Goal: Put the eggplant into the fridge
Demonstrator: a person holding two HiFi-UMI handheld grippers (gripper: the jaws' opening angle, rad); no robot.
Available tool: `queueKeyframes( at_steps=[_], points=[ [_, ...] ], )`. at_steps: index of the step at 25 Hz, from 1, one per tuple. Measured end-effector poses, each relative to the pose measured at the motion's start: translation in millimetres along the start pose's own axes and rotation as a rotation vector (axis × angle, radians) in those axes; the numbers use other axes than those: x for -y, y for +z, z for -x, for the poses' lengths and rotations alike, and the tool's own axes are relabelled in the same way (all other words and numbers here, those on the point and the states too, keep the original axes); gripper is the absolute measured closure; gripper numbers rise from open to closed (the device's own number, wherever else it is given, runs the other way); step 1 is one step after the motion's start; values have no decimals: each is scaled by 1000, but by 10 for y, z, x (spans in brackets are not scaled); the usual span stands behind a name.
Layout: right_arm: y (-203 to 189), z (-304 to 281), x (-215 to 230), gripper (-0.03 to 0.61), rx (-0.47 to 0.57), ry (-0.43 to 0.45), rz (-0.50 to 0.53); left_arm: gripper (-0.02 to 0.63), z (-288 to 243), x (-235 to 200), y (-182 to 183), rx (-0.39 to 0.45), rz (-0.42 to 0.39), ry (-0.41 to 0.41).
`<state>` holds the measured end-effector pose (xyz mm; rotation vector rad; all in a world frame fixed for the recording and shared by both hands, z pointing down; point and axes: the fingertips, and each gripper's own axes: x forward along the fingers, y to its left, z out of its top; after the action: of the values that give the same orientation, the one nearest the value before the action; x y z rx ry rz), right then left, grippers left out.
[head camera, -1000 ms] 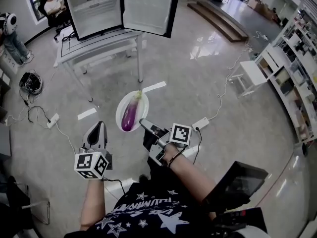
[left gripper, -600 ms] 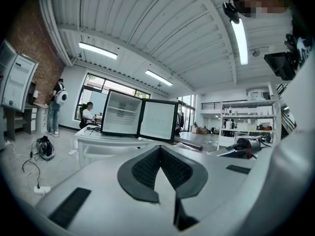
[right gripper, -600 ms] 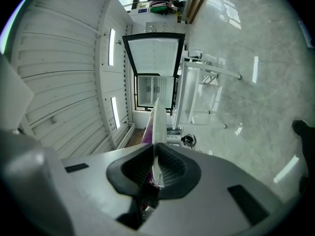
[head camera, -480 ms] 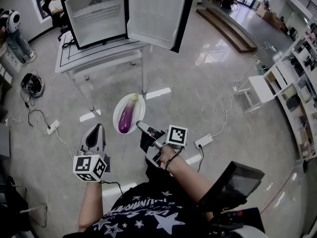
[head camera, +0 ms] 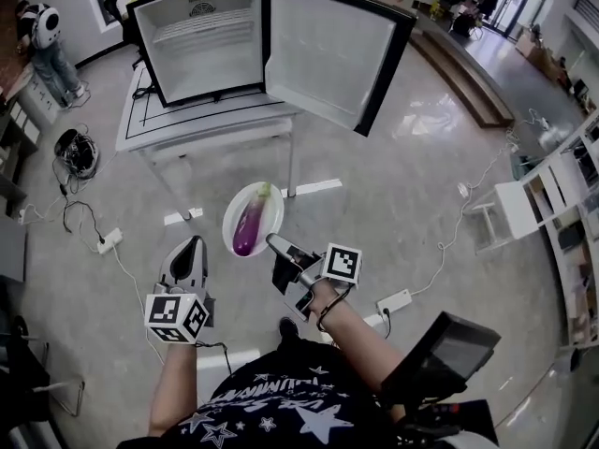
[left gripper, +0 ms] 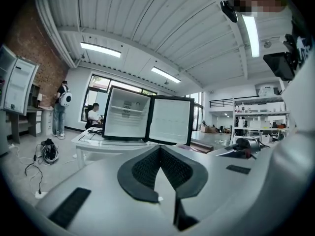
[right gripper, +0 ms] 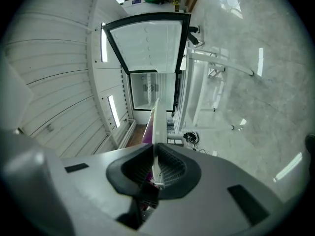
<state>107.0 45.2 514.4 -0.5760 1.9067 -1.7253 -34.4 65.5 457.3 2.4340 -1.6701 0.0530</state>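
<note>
A purple eggplant [head camera: 250,224] lies on a white plate [head camera: 230,237] held out over the floor. My right gripper [head camera: 273,242] is shut on the plate's near rim. In the right gripper view the plate [right gripper: 158,122] runs edge-on out of the shut jaws, with the eggplant [right gripper: 146,134] showing purple on its left. My left gripper [head camera: 190,247] hangs to the left of the plate, shut and holding nothing. Ahead, the small fridge [head camera: 201,45] stands on a white table [head camera: 187,124]. Its door [head camera: 328,50] is swung wide to the right and the inside looks bare.
Cables and power strips [head camera: 110,241] [head camera: 394,301] lie on the glossy floor. A person with a backpack [head camera: 42,36] stands at the far left near a cable heap [head camera: 77,152]. A low white side table [head camera: 510,209] and shelving are at the right.
The fridge and table have grown larger and nearer in the head view. The plate with the eggplant stays in my right gripper; both grippers keep the same pose.
</note>
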Motion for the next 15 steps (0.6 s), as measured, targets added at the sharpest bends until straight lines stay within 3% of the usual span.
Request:
queueKeyframes(
  at_steps=[10, 15],
  points=[
    [682, -272, 207, 555, -60, -6, -33, 605, -722, -141, 33, -9, 8, 77],
    [804, -362, 192, 555, -79, 0, -38, 605, -821, -173, 69, -14, 8, 90]
  ],
)
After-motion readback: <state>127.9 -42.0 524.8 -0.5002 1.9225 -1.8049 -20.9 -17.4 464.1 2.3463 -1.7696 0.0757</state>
